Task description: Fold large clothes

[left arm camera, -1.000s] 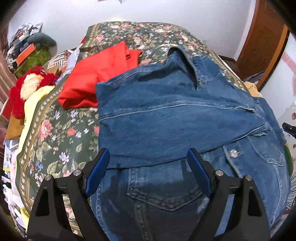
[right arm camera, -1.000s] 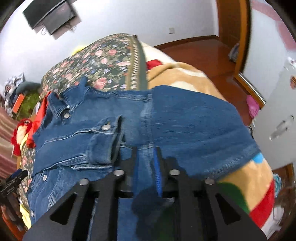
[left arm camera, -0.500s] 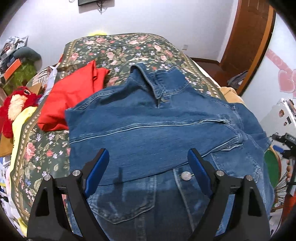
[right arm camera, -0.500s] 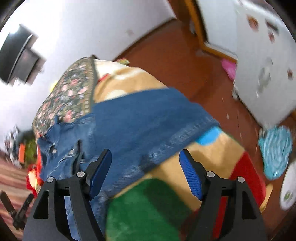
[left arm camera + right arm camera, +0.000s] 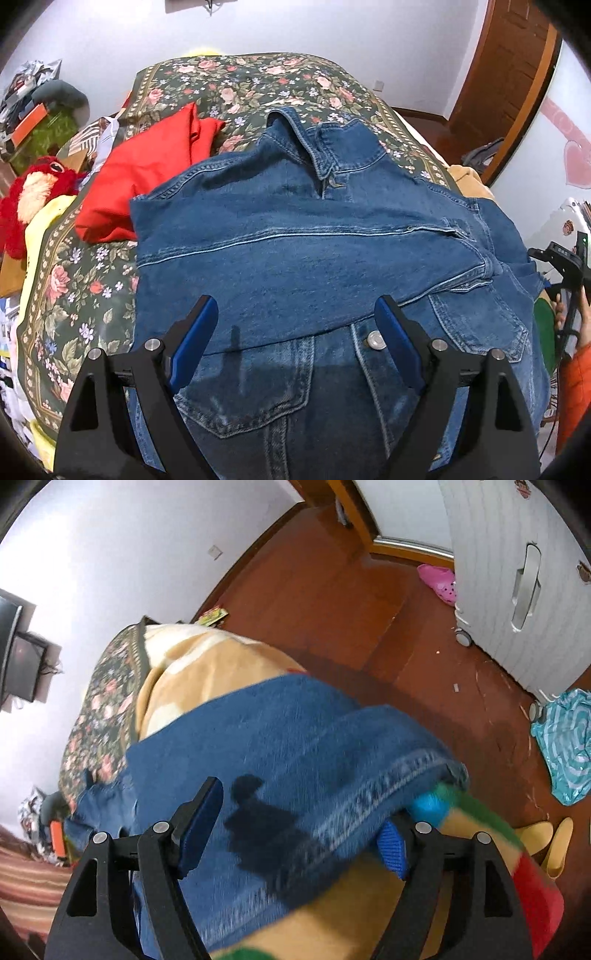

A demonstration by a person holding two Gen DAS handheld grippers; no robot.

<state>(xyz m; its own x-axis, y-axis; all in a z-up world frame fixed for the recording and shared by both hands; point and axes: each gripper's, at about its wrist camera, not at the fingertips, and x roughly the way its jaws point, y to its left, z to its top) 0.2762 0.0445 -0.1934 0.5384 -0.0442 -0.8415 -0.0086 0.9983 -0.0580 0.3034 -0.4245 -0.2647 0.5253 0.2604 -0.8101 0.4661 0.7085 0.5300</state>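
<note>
While the denim jacket [image 5: 295, 258] lies half folded on the flowery bed [image 5: 240, 81], the left gripper [image 5: 295, 328] waits wide and empty above it; the right gripper [image 5: 299, 830] is closing around the jacket's hem [image 5: 388, 786], not pinching yet. Next, I think, it must pinch that hem and fold it over.

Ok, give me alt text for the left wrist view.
A denim jacket lies partly folded on a floral bedspread, seen between the open left gripper fingers. A red garment lies beside it.

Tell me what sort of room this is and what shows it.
Most likely a home bedroom: a bed with a floral bedspread, a denim jacket spread on it, a red plush toy beside it, and slippers on the wooden floor.
</note>
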